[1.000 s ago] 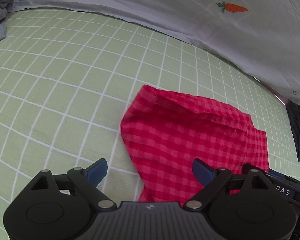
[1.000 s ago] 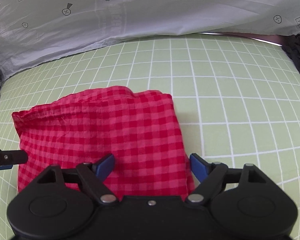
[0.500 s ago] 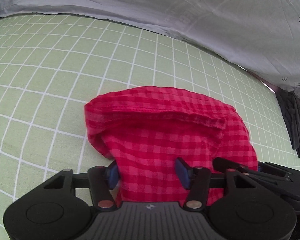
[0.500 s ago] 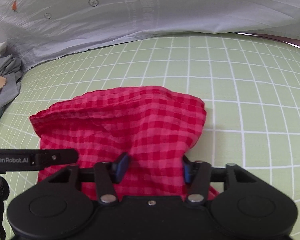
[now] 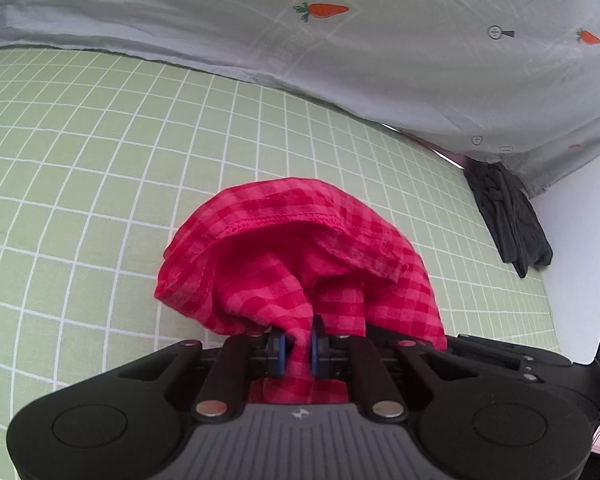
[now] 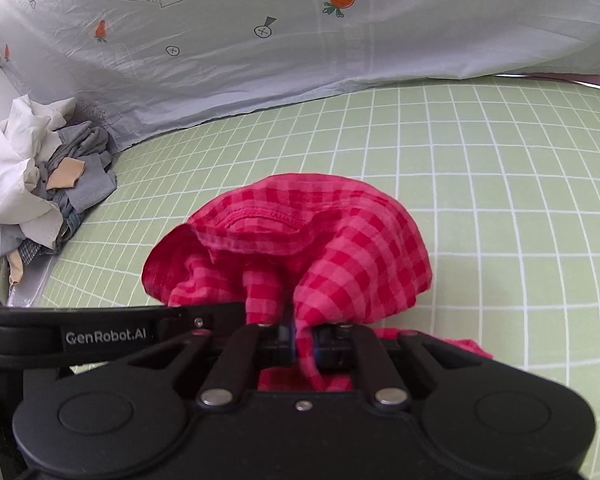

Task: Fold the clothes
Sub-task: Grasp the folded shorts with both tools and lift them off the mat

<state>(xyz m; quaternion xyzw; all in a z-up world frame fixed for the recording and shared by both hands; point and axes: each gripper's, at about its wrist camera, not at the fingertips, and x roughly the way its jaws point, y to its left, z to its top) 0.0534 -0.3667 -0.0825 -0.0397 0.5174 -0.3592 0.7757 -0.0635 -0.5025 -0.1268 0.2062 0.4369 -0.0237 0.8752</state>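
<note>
Left wrist view: left gripper pinches the red gingham garment. Right gripper pinches it too, bunched on the green grid sheet.

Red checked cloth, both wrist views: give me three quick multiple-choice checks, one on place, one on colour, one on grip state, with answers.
1. Where is the pile of unfolded clothes in the right wrist view?
A. far left, on the edge of the bed
B. far right
C. on top of the red cloth

2. What colour is the sheet under the red checked cloth?
A. plain white
B. light green with white grid lines
C. blue stripes

3. What are the two grippers doing?
A. both open above the cloth
B. only the left is shut
C. both shut on the cloth

Answers: 1 A, the grey and white heap lies at the left edge of that view. 2 B, green squares surround the cloth. 3 C, fabric is pinched between the pads of the left gripper and of the right gripper.
</note>
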